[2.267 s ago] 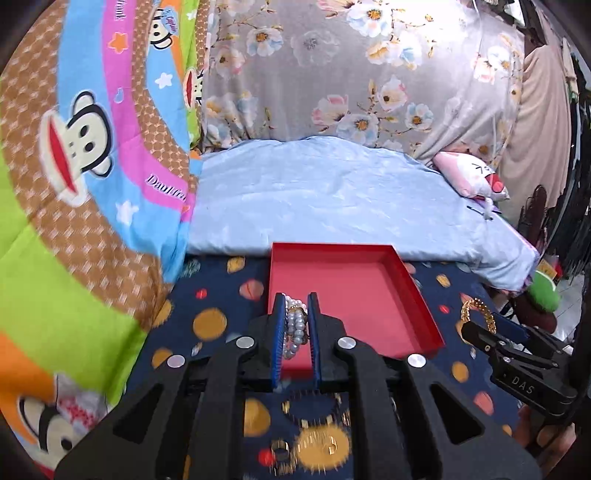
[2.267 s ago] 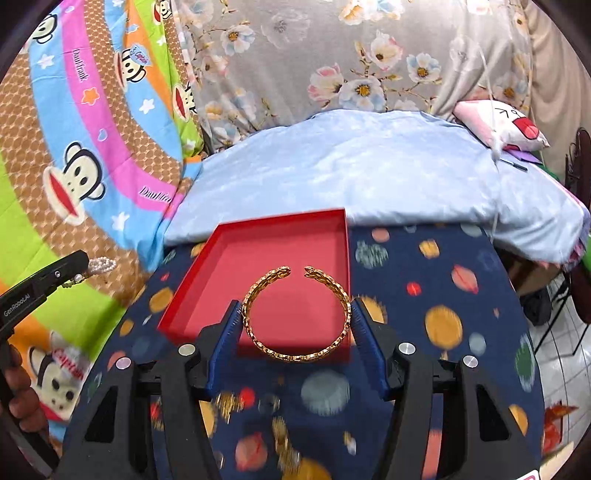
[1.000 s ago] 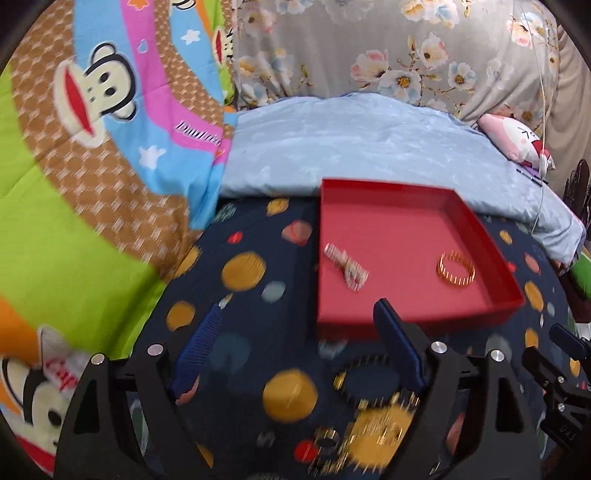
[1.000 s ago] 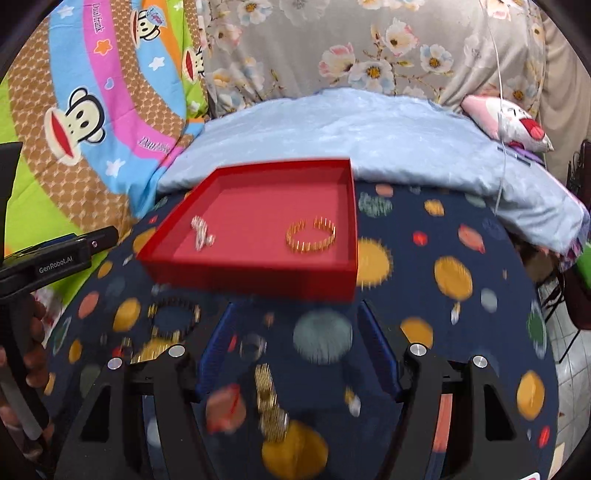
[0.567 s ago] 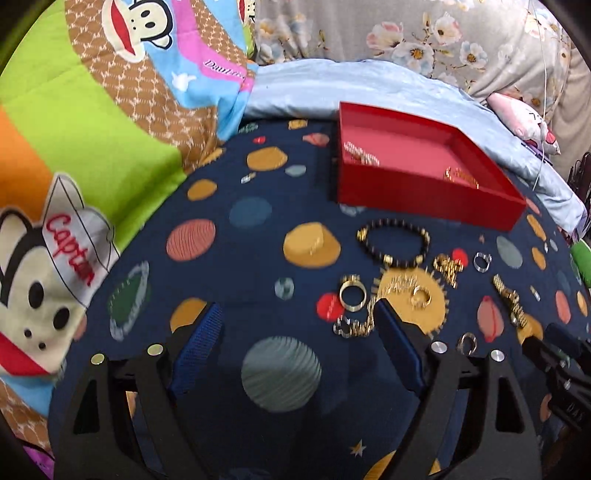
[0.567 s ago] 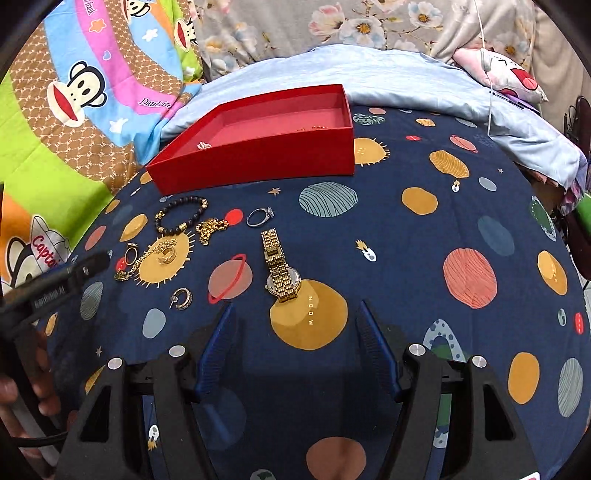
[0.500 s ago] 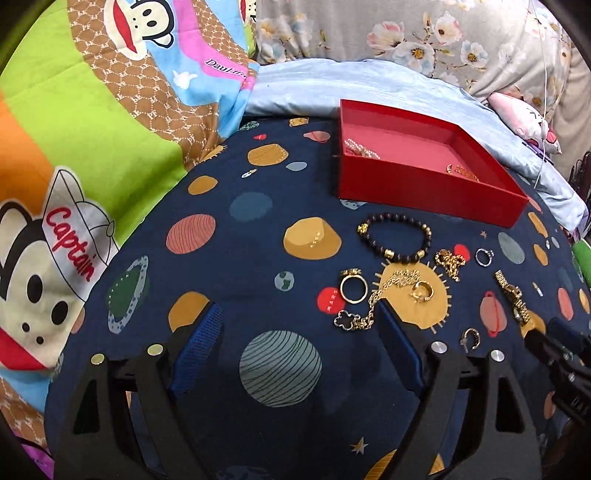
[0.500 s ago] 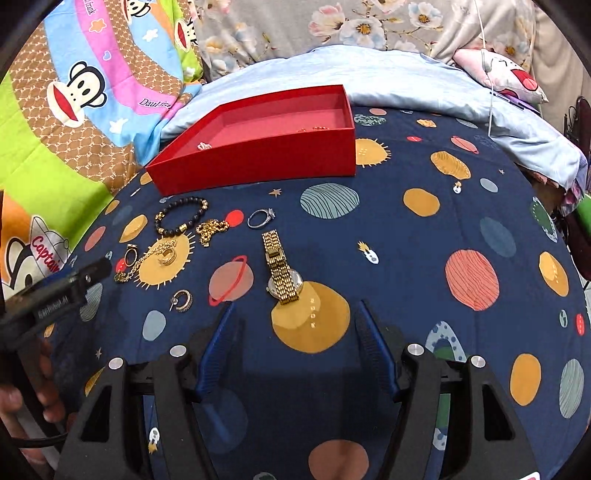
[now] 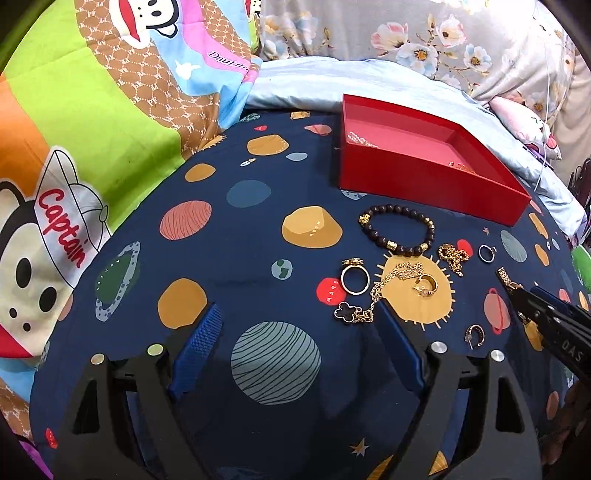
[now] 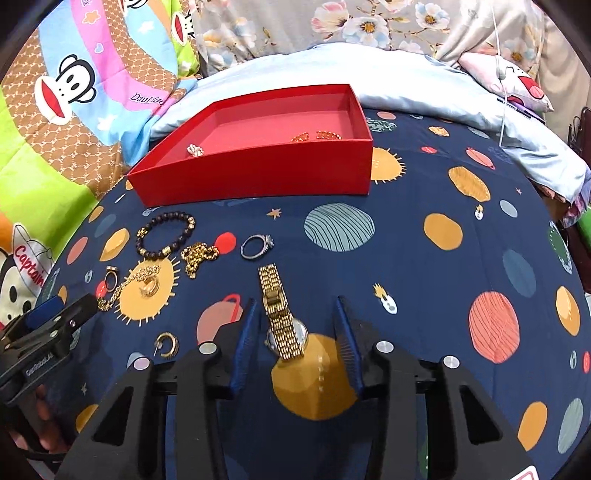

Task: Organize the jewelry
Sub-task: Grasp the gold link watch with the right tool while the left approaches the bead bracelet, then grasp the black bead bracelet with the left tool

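A red tray (image 9: 417,181) (image 10: 258,177) on the navy planet-print sheet holds a pearl bracelet (image 10: 195,149) and a gold bangle (image 10: 317,136). In front of it lie a dark bead bracelet (image 9: 397,229), a gold ring (image 9: 354,277), a gold chain with a black clover (image 9: 373,299), a gold knot chain (image 10: 197,256), a silver ring (image 10: 257,245) and a hoop earring (image 10: 167,344). My right gripper (image 10: 295,315) is open with a gold watch (image 10: 281,317) lying between its fingers. My left gripper (image 9: 299,325) is open and empty, its right finger beside the clover chain.
A colourful monkey-print quilt (image 9: 74,122) rises on the left. A pale blue pillow (image 10: 332,70) and floral bedding (image 9: 406,33) lie behind the tray. The bed drops off on the right past a pink plush (image 10: 517,85).
Both grippers let go of their bracelets into the tray, opened and pulled back low over the sheet. My right gripper has since moved forward so the watch lies between its fingers.
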Demonstrator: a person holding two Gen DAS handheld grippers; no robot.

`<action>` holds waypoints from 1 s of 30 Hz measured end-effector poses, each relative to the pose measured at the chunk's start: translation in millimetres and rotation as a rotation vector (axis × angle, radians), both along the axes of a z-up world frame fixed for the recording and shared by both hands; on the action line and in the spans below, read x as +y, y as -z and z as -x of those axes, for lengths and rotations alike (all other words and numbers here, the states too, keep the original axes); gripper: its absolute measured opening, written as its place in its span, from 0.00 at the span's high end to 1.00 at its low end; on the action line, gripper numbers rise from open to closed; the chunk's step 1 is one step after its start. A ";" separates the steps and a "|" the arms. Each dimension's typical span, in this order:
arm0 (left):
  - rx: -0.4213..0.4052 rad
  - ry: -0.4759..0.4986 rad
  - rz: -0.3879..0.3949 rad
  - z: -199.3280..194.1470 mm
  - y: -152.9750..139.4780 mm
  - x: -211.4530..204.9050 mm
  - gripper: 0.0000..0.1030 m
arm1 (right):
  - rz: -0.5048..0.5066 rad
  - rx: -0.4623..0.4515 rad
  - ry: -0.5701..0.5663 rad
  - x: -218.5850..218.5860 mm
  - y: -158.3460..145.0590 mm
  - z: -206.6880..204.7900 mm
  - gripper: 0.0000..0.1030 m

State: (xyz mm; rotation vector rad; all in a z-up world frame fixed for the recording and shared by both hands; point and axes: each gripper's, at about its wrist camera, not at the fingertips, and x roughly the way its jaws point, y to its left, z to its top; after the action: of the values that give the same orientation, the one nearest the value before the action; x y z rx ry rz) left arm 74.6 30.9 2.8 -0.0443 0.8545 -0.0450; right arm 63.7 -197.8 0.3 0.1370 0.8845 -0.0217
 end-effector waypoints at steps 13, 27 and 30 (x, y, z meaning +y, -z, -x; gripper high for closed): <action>0.013 0.016 0.012 -3.1 1.5 -0.5 0.21 | -0.026 -0.014 0.001 -1.5 0.3 7.4 0.89; 0.004 0.052 -0.038 -70.0 -12.8 -42.1 0.37 | -0.061 -0.009 0.004 -5.7 1.9 12.4 0.89; 0.047 0.049 -0.042 -81.9 -0.9 -46.5 0.43 | -0.067 -0.008 0.003 -6.7 2.1 11.5 0.89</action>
State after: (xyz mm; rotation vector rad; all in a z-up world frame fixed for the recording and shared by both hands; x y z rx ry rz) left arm 156.4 -15.7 3.7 0.0150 0.9034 -0.0721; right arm 52.2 -204.5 -1.8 0.2011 0.8772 0.0054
